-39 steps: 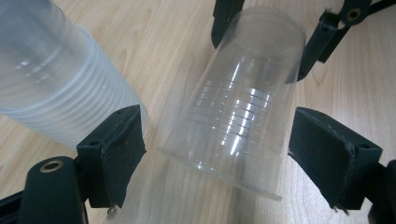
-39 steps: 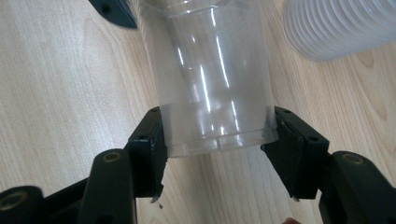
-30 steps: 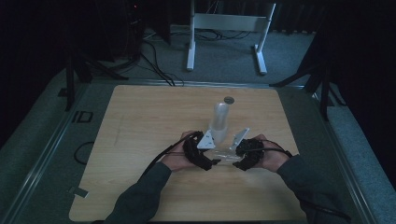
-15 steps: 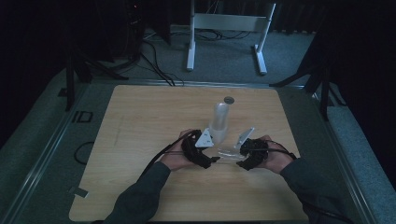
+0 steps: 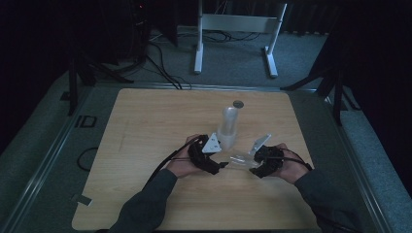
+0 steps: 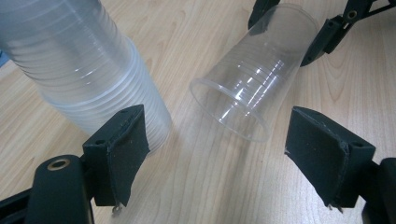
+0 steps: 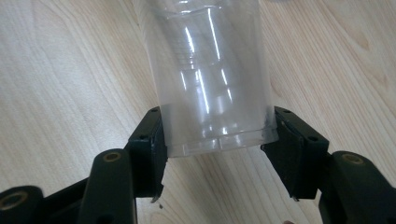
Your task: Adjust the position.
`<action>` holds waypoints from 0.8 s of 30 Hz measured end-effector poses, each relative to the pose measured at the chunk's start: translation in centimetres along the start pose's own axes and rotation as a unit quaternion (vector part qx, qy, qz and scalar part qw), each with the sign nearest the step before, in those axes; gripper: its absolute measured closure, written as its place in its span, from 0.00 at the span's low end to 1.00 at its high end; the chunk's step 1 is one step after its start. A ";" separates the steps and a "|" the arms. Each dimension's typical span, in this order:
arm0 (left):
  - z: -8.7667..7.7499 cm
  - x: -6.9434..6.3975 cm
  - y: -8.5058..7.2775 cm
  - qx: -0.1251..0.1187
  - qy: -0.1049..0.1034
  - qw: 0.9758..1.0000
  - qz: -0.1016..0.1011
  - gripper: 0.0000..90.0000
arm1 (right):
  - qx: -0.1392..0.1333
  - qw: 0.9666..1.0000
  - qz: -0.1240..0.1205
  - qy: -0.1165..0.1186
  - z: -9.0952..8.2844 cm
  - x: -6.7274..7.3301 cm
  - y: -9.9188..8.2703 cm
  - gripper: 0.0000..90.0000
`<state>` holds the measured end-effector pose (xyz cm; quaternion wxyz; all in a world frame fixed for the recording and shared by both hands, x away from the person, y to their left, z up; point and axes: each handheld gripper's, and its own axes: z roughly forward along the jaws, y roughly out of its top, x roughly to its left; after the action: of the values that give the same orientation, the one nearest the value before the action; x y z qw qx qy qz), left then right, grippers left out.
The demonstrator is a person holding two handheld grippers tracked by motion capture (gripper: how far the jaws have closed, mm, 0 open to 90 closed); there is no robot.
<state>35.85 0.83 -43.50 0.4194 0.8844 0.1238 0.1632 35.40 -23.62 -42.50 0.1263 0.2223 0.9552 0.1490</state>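
Clear plastic, thin and springy, is what both tools are working with. The right tool (image 7: 215,140) grips the base end of a single cup (image 7: 210,74) between its pads, holding it on its side with the open rim pointing away, toward the left tool (image 6: 215,154). That left tool has nothing in it: its jaws stand apart and have just been closing, with the cup's rim ahead of them and not yet between the pads. Just beside its left jaw stands the stack of cups (image 6: 79,70), upside down on the worktop (image 5: 145,126).

Risks, as I judge them: the left jaw sits so near the stack that a small drift could tip it. If the left tool closes on the rim off-centre, the thin wall may buckle or twist out of the right tool's grip.
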 end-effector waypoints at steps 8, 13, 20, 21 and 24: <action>0.1 0.0 -0.2 0.000 0.005 1.000 -0.006 0.23 | -0.007 0.999 0.036 -0.010 0.1 -0.4 -0.7 0.47; 0.2 0.0 -0.2 0.001 0.010 1.000 -0.009 0.24 | -0.011 0.998 0.057 -0.016 0.1 -0.6 -1.0 0.47; 0.3 0.0 -0.3 0.003 0.013 1.000 -0.011 0.24 | -0.020 0.994 0.099 -0.029 0.3 -1.1 -1.6 0.47; 0.3 0.0 -0.3 0.003 0.013 1.000 -0.011 0.24 | -0.020 0.994 0.099 -0.029 0.3 -1.1 -1.6 0.47; 0.4 -0.1 -0.4 0.004 0.013 1.000 -0.011 0.24 | -0.027 0.993 0.112 -0.035 0.4 -1.2 -1.8 0.47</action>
<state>35.90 0.77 -44.04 0.4155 0.8827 0.1395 0.1698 35.87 -25.68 -43.24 0.1485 0.3294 0.9149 0.1801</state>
